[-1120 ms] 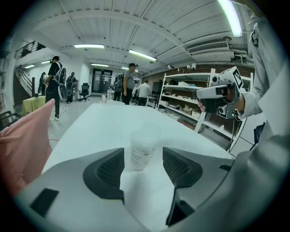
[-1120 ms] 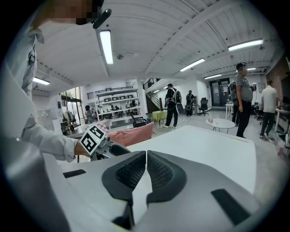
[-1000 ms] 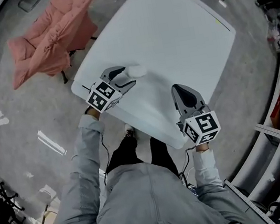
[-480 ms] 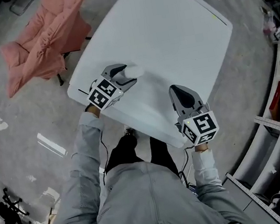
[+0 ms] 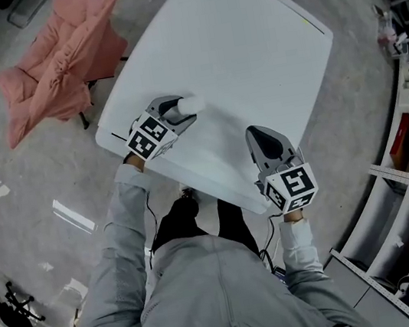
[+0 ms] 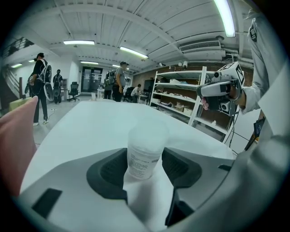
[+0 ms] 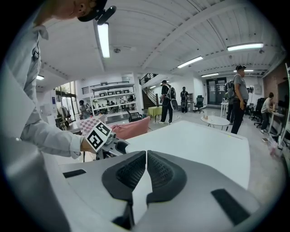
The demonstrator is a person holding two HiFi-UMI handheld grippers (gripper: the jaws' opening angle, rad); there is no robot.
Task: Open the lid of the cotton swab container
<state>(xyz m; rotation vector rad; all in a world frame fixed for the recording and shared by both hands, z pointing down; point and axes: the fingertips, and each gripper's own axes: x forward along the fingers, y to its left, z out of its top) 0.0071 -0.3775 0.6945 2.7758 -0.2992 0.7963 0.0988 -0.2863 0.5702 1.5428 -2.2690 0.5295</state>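
The small translucent plastic cotton swab container (image 6: 144, 154), lid on, stands upright on the white table (image 5: 249, 58) between the left gripper's (image 5: 179, 111) spread jaws. These have just been closing (probably to brace it). The right gripper (image 5: 258, 133), pressed together, waits well apart.

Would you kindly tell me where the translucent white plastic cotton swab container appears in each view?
Head view: translucent white cotton swab container, left of centre.
Left gripper view: the container, lower centre.
Right gripper view: not visible.
Shared landmark: the white table, in all three.
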